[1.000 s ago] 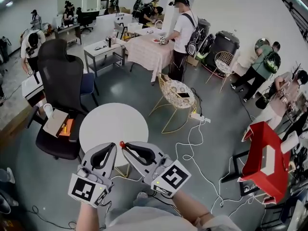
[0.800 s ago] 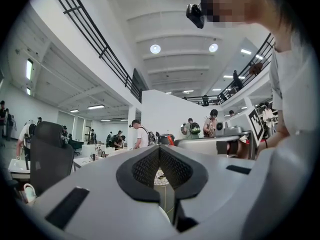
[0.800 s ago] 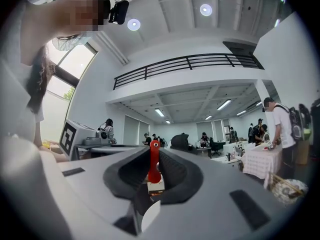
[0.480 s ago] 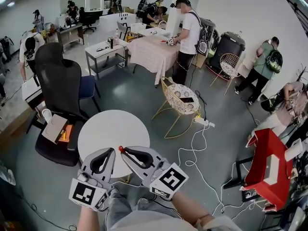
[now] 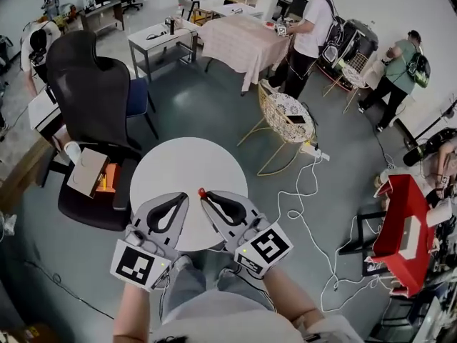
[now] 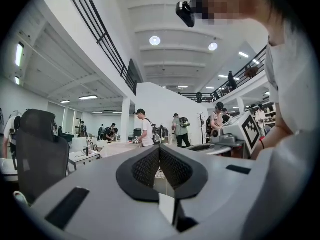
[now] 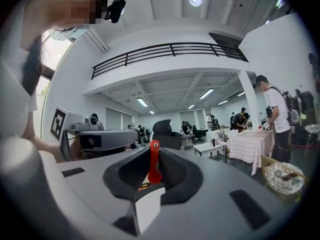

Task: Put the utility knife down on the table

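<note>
- The slim red utility knife [image 7: 154,163] is not down yet. It stands clamped between the closed jaws of the right gripper [image 5: 208,200], and its red tip shows against the near edge of the round white table [image 5: 178,164] at frame centre.
- What is left, as I judge it, is to lower the knife onto the tabletop and let go.
- The left gripper [image 5: 179,201], lower centre-left, has its jaws pressed together on nothing.
- The gold wire basket chair [image 5: 284,120], right of centre, holds a small dark flat thing.
- The flat beige box [image 5: 87,171] sits on the black office chair [image 5: 89,91] at left. I cannot tell what is in it.
</note>
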`<state>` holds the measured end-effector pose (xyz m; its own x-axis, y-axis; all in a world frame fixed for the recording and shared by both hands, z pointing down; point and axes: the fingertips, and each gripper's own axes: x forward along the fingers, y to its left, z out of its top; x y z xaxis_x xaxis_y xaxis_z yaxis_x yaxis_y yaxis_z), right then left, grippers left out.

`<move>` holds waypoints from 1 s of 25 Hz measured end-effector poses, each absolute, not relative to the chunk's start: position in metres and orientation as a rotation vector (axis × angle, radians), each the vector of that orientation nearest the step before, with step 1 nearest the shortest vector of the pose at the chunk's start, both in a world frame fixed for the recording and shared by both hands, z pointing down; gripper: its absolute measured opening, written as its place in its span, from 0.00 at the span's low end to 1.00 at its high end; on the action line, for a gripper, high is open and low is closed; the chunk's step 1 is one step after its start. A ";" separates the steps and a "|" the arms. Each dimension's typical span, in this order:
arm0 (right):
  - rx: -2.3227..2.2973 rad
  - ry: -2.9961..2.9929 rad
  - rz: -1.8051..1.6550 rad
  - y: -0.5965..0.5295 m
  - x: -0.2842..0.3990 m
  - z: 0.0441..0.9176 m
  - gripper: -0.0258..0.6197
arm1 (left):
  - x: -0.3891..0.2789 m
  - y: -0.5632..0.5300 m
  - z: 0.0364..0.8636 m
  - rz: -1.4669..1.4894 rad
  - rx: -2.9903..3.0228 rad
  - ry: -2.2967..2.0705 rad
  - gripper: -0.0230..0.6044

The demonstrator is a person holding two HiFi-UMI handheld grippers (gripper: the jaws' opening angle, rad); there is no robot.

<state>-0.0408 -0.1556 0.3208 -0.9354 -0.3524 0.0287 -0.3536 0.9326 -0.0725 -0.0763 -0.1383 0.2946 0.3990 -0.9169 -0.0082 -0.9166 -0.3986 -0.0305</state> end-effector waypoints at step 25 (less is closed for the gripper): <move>0.830 -2.413 0.550 -0.209 -0.102 0.613 0.13 | -0.161 -0.188 0.391 -0.054 -2.910 1.502 0.05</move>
